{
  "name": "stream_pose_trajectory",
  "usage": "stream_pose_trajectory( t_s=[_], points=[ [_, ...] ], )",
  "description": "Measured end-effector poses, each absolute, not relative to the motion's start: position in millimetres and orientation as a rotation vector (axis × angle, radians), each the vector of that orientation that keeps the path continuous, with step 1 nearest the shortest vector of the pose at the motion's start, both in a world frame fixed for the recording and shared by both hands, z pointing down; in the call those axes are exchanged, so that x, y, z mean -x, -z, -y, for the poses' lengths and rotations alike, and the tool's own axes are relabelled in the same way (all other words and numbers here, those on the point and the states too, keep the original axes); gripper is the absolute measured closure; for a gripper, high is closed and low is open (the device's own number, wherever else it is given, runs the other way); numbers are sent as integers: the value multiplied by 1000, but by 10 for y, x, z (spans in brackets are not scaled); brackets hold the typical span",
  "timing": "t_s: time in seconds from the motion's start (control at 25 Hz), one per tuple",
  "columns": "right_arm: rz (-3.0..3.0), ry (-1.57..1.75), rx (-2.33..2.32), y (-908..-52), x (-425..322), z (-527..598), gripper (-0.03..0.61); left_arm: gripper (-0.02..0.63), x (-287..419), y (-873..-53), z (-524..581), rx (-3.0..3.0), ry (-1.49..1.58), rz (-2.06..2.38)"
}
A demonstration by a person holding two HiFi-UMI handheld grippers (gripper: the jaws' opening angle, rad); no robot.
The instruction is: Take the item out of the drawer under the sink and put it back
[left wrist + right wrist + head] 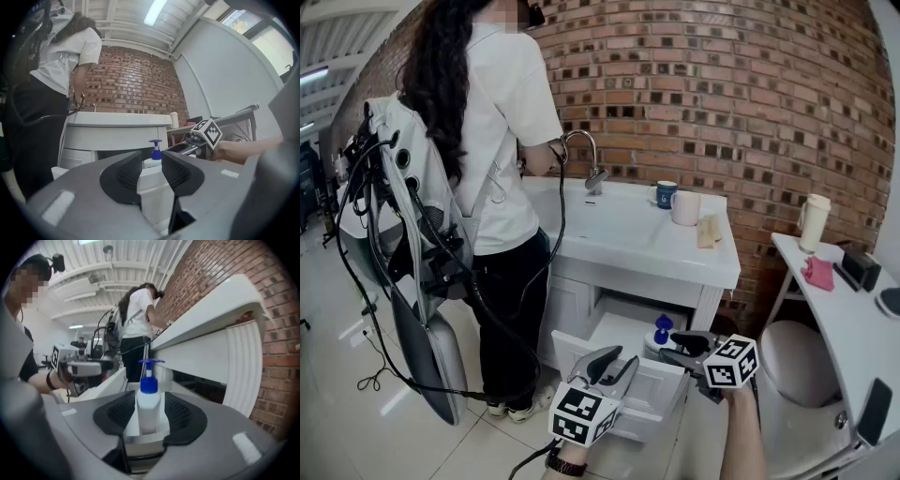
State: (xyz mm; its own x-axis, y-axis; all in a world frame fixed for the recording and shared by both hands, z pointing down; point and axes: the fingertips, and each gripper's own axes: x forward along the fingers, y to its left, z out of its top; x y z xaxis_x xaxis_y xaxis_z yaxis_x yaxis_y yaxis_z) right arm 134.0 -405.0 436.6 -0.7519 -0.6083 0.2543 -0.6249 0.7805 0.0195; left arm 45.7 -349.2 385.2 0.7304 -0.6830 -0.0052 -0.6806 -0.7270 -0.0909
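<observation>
Under the white sink (581,251) the drawer (661,405) stands pulled out. A white pump bottle with a blue head (662,332) stands upright inside it. In the right gripper view the bottle (149,404) rises between the two pads with a thin gap on each side. My right gripper (675,353) is open around it. My left gripper (611,366) is open at the drawer's front panel (151,187), which shows through the gap between its fingers. The bottle (154,154) and the right gripper (185,149) are visible beyond it.
A person in a white shirt (497,131) stands at the sink's left by the tap (589,159), with a cabled rig (422,272) behind. Two mugs (678,202) sit on the counter. A toilet (802,361) and a shelf (844,319) are close on the right.
</observation>
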Motion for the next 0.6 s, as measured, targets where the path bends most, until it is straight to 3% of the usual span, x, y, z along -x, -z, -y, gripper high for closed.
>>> stream_pose_trajectory(
  t_s=[0.28,0.6],
  points=[
    [2714,-163,-1018,-4380,-1282,4169,405,443,-502,-3659,3474,2802,-49,-1114],
    [2927,13,-1446,-3292,-1748,3814,405,420,-394,-3598,3472,2840,-146,-1183]
  ],
)
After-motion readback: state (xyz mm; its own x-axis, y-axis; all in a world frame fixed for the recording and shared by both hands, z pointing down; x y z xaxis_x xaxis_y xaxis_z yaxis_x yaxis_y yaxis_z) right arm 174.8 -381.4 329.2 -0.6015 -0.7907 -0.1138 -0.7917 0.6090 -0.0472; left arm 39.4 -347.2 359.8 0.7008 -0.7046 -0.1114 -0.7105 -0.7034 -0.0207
